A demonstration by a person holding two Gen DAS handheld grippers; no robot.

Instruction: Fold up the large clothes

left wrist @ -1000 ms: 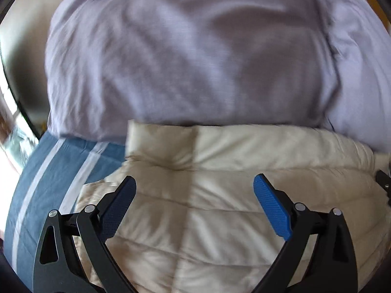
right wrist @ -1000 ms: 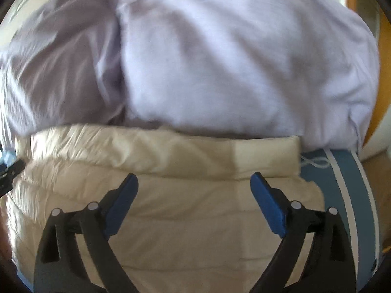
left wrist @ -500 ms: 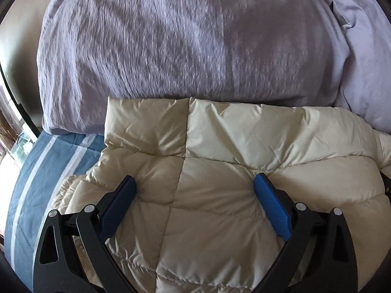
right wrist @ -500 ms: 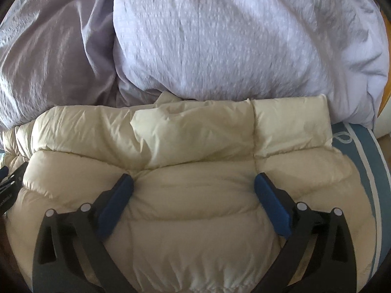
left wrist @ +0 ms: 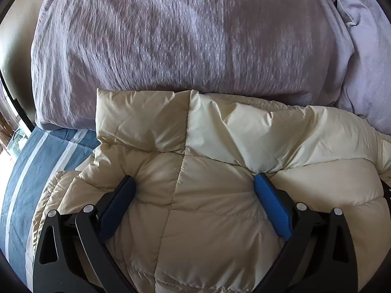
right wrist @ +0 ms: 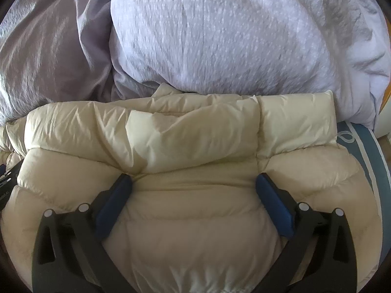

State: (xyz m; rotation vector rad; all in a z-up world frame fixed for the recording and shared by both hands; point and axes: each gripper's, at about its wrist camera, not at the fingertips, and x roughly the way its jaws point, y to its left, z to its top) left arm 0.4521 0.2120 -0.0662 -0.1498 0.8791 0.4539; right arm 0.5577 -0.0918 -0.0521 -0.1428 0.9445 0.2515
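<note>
A cream quilted puffer jacket [left wrist: 220,131] lies on the bed, its folded far edge against the lilac bedding. My left gripper [left wrist: 194,178] stands open over the jacket's left part. Both blue fingertips [left wrist: 262,183] dent the padding, with a broad bulge of jacket between them. The right wrist view shows the jacket [right wrist: 195,134] again. My right gripper [right wrist: 193,177] is spread wide on its right part, and its fingertips [right wrist: 123,183] sink into the fabric the same way. Neither pair of pads pinches the cloth.
A big lilac pillow [left wrist: 183,36] and a paler one [right wrist: 244,31] rise right behind the jacket. The blue sheet with white stripes [left wrist: 31,171] shows at the left and at the right edge [right wrist: 366,151]. A black tag [right wrist: 6,183] sticks out at the left.
Both grippers have come down onto the jacket, which now fills more of each view. Their fingertips now press dents into the padding. The right jaws stand slightly wider.
</note>
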